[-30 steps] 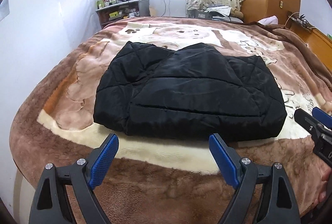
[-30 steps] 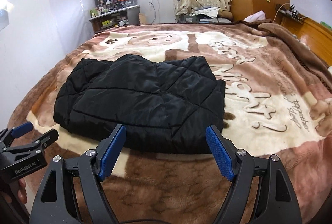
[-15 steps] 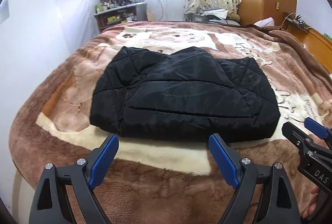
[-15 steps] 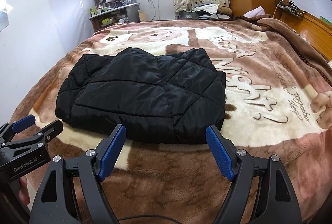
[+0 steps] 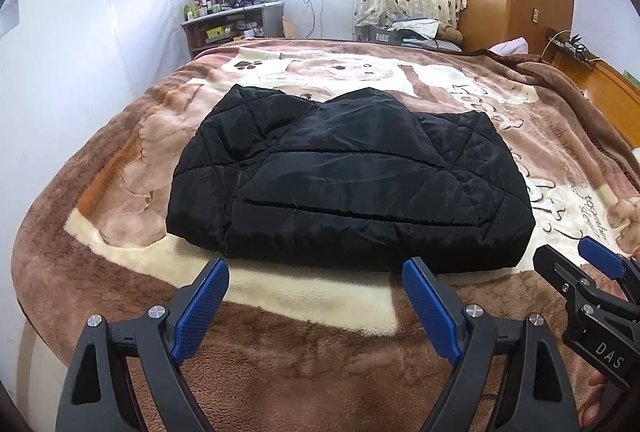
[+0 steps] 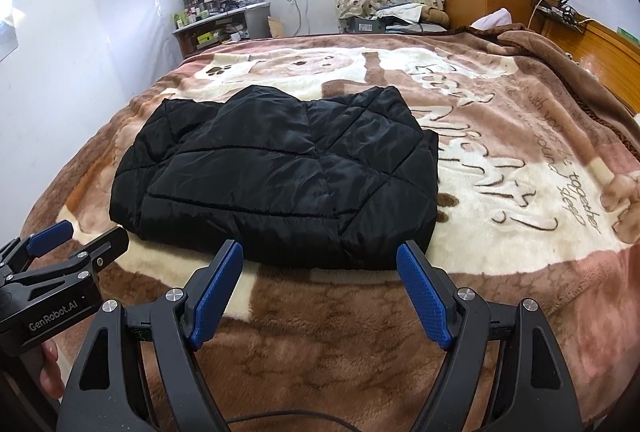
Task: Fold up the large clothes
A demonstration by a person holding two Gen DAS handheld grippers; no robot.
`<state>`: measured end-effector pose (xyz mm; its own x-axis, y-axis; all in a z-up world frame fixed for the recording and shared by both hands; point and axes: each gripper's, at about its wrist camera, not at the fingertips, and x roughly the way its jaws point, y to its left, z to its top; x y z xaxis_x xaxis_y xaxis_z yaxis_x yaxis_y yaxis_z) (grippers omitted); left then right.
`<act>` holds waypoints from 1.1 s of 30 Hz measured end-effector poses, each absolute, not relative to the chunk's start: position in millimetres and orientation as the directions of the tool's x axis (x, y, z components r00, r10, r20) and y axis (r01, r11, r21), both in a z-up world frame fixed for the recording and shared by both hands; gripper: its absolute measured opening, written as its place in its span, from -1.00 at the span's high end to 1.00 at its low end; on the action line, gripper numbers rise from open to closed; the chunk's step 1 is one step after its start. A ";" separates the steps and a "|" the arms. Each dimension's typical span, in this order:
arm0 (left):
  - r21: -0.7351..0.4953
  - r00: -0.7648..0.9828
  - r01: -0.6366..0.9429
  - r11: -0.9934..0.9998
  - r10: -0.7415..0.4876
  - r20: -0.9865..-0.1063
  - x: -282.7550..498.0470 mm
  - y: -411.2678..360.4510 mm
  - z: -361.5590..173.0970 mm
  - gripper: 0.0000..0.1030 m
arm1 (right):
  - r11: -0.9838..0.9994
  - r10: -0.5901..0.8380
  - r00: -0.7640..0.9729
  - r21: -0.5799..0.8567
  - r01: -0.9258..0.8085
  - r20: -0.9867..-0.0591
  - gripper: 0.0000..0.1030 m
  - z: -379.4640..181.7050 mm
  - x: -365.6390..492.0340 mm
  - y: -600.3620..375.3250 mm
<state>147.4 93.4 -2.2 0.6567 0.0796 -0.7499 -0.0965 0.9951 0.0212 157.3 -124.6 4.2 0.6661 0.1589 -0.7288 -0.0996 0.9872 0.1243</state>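
Leftmost, the left gripper [image 5: 312, 274] hovers over the blanket [image 5: 280, 296] with its blue pads spread wide and nothing between them, just short of the near edge of the folded black quilted jacket [image 5: 344, 183], which lies flat mid-bed. Beside it on the right, the right gripper [image 6: 320, 258] likewise gapes empty, near the jacket's right corner.

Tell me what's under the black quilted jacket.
The black quilted jacket lies folded on a brown and cream plush blanket printed with bears and lettering, spread over the bed. The part of the print beneath the jacket is covered, as is anything inside its folds.
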 end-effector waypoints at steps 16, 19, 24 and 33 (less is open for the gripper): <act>0.027 0.655 -0.083 0.996 0.075 -0.751 143.6 88.3 -2.9 -0.72 | 0.987 0.162 0.664 0.125 -0.105 -0.730 -0.54 3.5 155.2 -122.0; 0.033 0.657 -0.083 0.996 0.080 -0.749 143.6 87.8 -2.5 -0.72 | 0.987 0.162 0.664 0.124 -0.104 -0.730 -0.54 3.6 154.8 -122.2; 0.032 0.662 -0.082 0.996 0.078 -0.746 143.5 88.1 -0.6 -0.72 | 0.986 0.164 0.664 0.126 -0.106 -0.730 -0.54 3.4 155.0 -122.5; 0.026 0.658 -0.072 0.997 0.067 -0.750 142.6 87.6 -0.9 -0.72 | 0.986 0.167 0.659 0.126 -0.110 -0.733 -0.54 2.7 153.5 -121.9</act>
<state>142.6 87.6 -0.9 0.6576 0.0672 -0.7503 -0.0724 0.9970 0.0259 153.5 -121.9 2.7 0.6590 0.1674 -0.7333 -0.1103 0.9859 0.1259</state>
